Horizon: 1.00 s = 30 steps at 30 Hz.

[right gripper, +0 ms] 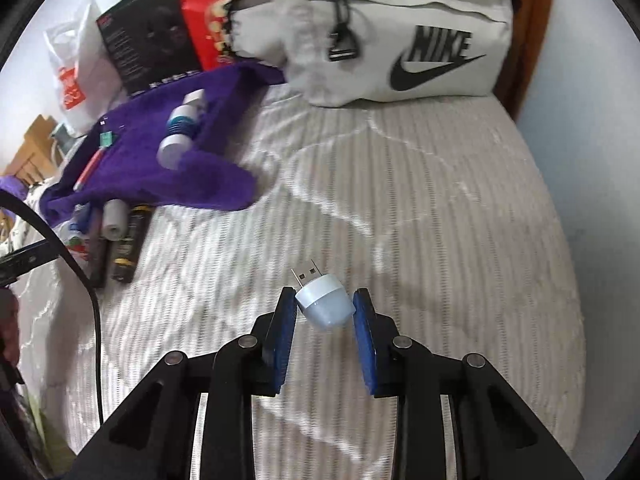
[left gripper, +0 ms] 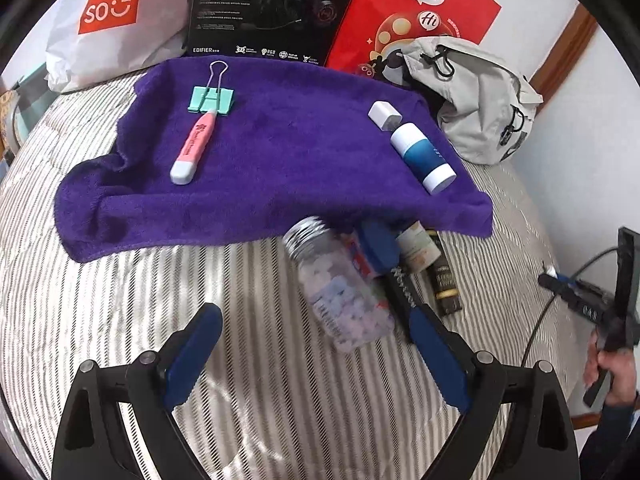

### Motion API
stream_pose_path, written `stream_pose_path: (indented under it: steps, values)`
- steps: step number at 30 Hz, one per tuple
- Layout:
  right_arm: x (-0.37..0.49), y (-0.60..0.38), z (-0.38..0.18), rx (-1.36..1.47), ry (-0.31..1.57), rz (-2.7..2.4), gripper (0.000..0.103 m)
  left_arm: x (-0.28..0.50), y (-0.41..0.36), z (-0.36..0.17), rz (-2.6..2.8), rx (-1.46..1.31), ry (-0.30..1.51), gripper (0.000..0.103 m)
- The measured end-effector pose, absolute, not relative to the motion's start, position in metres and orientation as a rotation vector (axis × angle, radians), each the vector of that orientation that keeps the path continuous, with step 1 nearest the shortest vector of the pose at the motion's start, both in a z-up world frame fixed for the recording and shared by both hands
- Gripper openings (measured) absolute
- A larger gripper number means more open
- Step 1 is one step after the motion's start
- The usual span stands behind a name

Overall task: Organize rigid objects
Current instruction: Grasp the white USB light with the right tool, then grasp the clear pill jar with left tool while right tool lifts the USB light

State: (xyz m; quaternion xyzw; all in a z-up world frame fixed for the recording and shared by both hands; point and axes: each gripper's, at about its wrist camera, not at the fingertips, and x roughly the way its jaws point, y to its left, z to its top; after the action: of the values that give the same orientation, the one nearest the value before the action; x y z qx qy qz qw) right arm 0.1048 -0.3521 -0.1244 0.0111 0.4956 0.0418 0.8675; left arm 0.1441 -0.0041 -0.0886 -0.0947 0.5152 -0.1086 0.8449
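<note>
In the right wrist view my right gripper (right gripper: pixel 325 300) is shut on a small pale-blue USB lamp (right gripper: pixel 326 306), plug pointing away, held over the striped bedcover. My left gripper (left gripper: pixel 314 312) is open above the bedcover, with a clear silver-capped bottle (left gripper: pixel 340 288) of pastel pieces lying just ahead between its fingers, untouched. A purple towel (left gripper: pixel 260 152) carries a teal binder clip (left gripper: pixel 211 98), a pink pen (left gripper: pixel 194 148), a white plug (left gripper: pixel 383 114) and a blue-and-white cylinder (left gripper: pixel 422 156). The right gripper also shows at the left wrist view's right edge.
Beside the bottle lie a blue item (left gripper: pixel 378 246), a white tube (left gripper: pixel 418 250) and a black tube (left gripper: pixel 444 280). A grey Nike bag (right gripper: pixel 400 40), a red bag (left gripper: pixel 412 8), a black box (left gripper: pixel 264 8) and a white shopping bag (left gripper: pixel 116 20) line the far edge. A black cable (right gripper: pixel 80 264) hangs at left.
</note>
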Motion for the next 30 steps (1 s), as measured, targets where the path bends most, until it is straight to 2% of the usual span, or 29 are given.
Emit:
stream_pose_path:
  steps: [7,12,18,24,26,28,30]
  values:
    - [0.098,-0.334,-0.129,0.011,1.043,0.116,0.029,0.162,-0.028,-0.103,-0.141,-0.026,1.137,0.096]
    - [0.092,-0.332,-0.129,0.033,1.05,0.146,0.029,0.151,-0.014,-0.106,-0.09,0.002,1.13,0.097]
    - [0.093,-0.319,-0.128,0.046,1.056,0.186,0.029,0.157,-0.032,-0.115,-0.092,0.087,1.128,0.094]
    - [0.093,-0.305,-0.128,0.036,1.067,0.21,0.029,0.159,-0.035,-0.113,-0.113,0.081,1.08,0.077]
    - [0.092,-0.302,-0.126,0.034,1.067,0.219,0.029,0.157,-0.035,-0.11,-0.129,0.086,1.061,0.052]
    - [0.093,-0.299,-0.125,0.033,1.065,0.223,0.029,0.155,-0.036,-0.107,-0.158,0.089,1.063,0.039]
    - [0.093,-0.295,-0.124,0.032,1.064,0.229,0.029,0.153,-0.033,-0.105,-0.172,0.083,1.073,0.039]
